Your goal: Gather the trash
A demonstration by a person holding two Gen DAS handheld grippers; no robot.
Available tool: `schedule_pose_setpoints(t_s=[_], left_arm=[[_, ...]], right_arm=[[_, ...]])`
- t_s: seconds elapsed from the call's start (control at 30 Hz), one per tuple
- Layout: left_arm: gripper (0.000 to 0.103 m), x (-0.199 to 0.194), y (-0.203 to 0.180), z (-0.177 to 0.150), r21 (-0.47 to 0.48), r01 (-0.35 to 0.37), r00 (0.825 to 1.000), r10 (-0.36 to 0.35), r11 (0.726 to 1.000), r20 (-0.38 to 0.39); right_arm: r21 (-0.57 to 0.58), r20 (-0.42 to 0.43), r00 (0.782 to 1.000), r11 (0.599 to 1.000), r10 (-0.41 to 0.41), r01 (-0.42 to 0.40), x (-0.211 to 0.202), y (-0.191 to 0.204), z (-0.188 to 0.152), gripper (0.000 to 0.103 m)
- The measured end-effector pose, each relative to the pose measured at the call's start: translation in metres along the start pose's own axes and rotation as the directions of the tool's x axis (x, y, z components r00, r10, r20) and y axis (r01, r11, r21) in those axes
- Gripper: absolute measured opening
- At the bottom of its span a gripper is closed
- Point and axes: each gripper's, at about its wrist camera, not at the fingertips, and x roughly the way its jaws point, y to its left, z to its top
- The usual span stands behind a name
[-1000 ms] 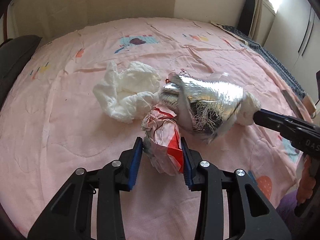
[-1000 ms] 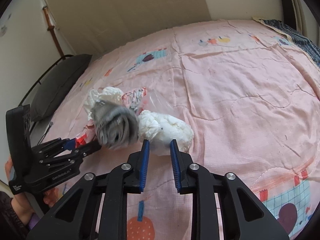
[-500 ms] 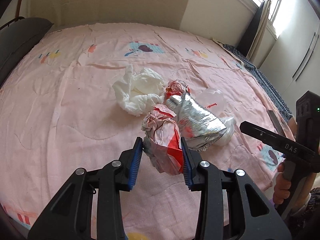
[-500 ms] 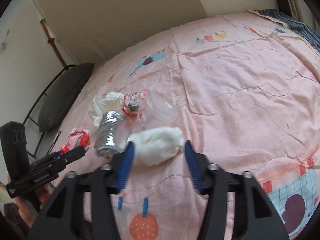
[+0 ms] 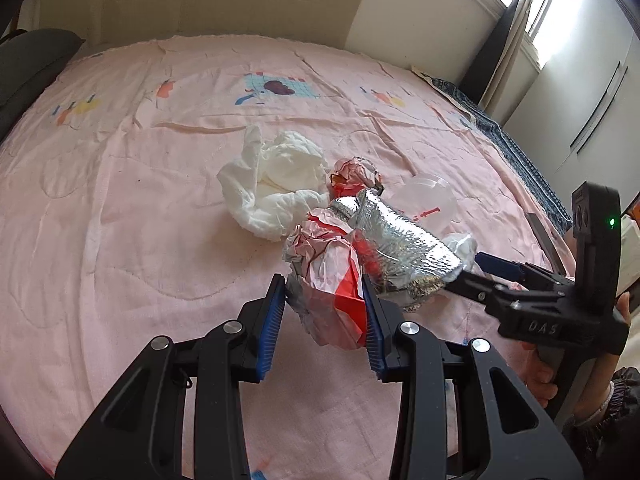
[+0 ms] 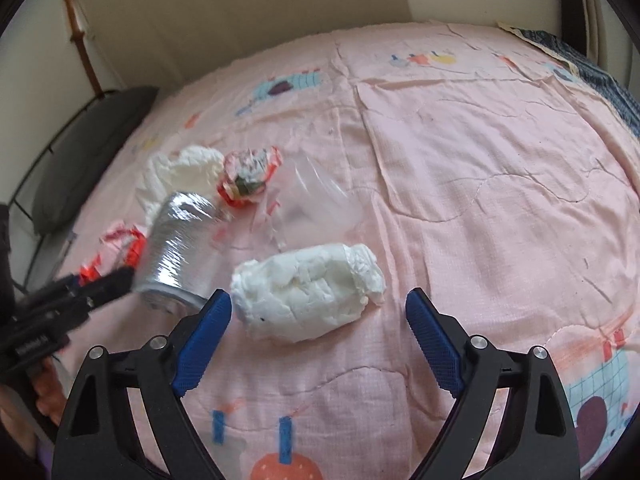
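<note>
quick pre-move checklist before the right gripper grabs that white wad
1. Right gripper open: ok, jaws spread wide.
2. White tissue wad lined up between the jaws: ok, though it sits nearer the left one.
3. Jaws clear of the silver foil bag: not ok, the left jaw's tip is right next to its end.
4. Left gripper holding the red-and-white wrapper: ok, pinched on both sides.
5. Wad free of the clear plastic cup: ok, apart.
6. Wad's underside: cannot tell.

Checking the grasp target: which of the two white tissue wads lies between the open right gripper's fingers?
The compact, rolled wad lying alone in front of the right gripper. The other, looser wad lies farther off, behind the silver foil bag.
</note>
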Motion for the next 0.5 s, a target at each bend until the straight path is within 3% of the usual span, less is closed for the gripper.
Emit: schedule_pose_setpoints(t_s=[0.03,0.13,0.37,0.5], left_arm=[[0.038,0.000,0.002,0.001,-0.003,0.001,1.000,-0.001,1.000,0.000],[0.038,0.000,0.008,0.004,-0.019,0.020,1.000,-0.020,1.000,0.000],[0.038,-0.008,0.011,0.006,-0.050,0.053,0.998,-0.053,0.997,0.017],[0.038,-0.019,0.006,0.000,-0.051,0.057,0.998,-0.056,0.997,0.037]], right_arm=[[-0.009,-0.012,1.000,1.000,0.002,-0.002,0.002,0.001,0.000,0.066],[-0.013,-0.001,0.999,0.999,0.033,-0.033,-0.001,0.001,0.001,0.056],[0.002,0.039,0.998,0.999,0.050,-0.050,-0.006,-0.005,0.001,0.051],[0.009,0.117,0.991,0.998,0.065,-0.067,-0.025,-0.005,-0.002,0.051]])
